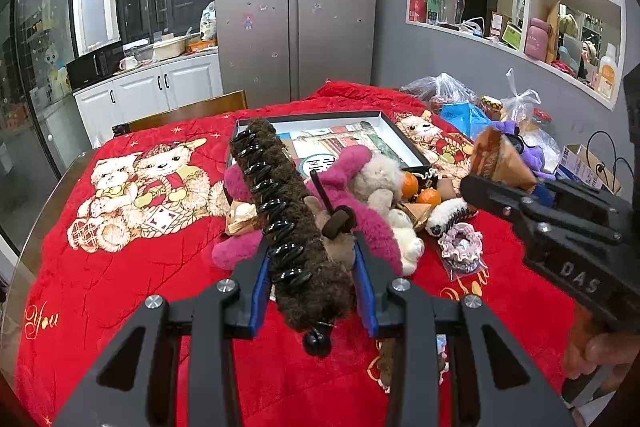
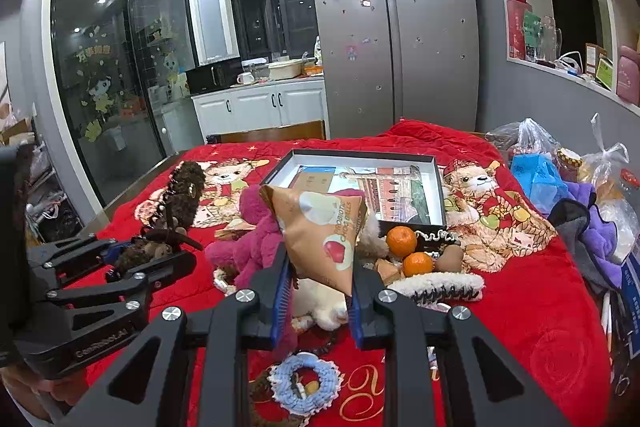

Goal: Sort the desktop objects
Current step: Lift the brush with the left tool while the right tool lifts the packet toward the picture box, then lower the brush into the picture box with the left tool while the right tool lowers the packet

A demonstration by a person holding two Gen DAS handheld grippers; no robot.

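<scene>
My left gripper (image 1: 314, 259) is shut on a long brown fuzzy hair claw clip (image 1: 284, 211) with black teeth, held above the red cloth; it also shows in the right wrist view (image 2: 176, 211). My right gripper (image 2: 318, 283) is shut on a tan triangular snack pouch (image 2: 320, 231), also seen at the right of the left wrist view (image 1: 500, 159). Below lie a magenta plush toy (image 1: 360, 211), a cream plush toy (image 1: 380, 179), two oranges (image 2: 402, 241), a white fuzzy claw clip (image 2: 440, 285) and a shallow black box (image 2: 438, 183) with a picture inside.
A blue crochet scrunchie (image 2: 304, 385) lies near the front. A pink scrunchie in a bag (image 1: 462, 243) lies right of the plush toys. Plastic bags, jars and purple cloth (image 2: 596, 227) crowd the right edge. A fridge (image 2: 396, 35) stands behind the table.
</scene>
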